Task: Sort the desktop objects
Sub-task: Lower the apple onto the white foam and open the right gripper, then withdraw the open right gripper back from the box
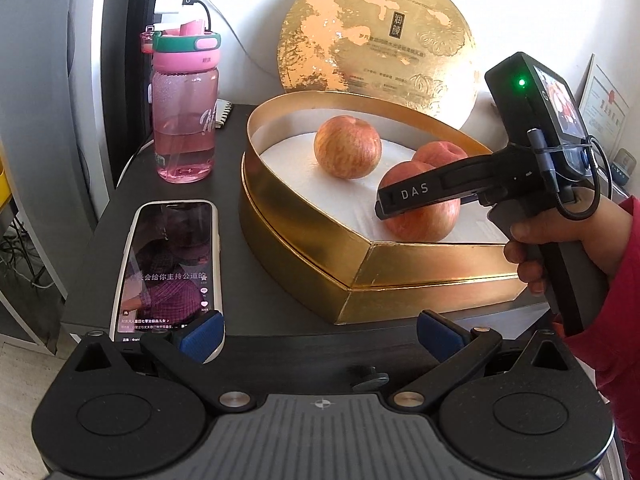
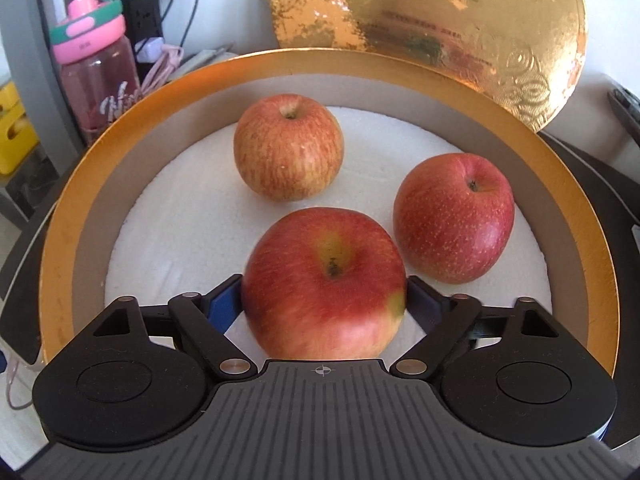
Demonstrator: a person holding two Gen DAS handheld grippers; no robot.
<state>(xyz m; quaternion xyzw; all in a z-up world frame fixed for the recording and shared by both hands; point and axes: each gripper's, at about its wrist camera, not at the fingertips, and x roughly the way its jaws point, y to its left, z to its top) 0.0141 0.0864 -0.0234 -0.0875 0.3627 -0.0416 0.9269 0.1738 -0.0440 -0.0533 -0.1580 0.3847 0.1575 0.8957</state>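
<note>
Here my right gripper point(image 2: 324, 300) clamps the nearest red apple point(image 2: 324, 284) at lower centre, inside the gold box point(image 2: 60, 216) beside two other apples point(image 2: 288, 148); my left gripper point(image 1: 318, 334) gapes empty by the phone point(image 1: 168, 264).

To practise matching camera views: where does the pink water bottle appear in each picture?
Left wrist view: pink water bottle stands upper left, left of the gold box.
Right wrist view: upper left, beyond the box rim.
Shared landmark: gold round lid leaning behind.
</note>
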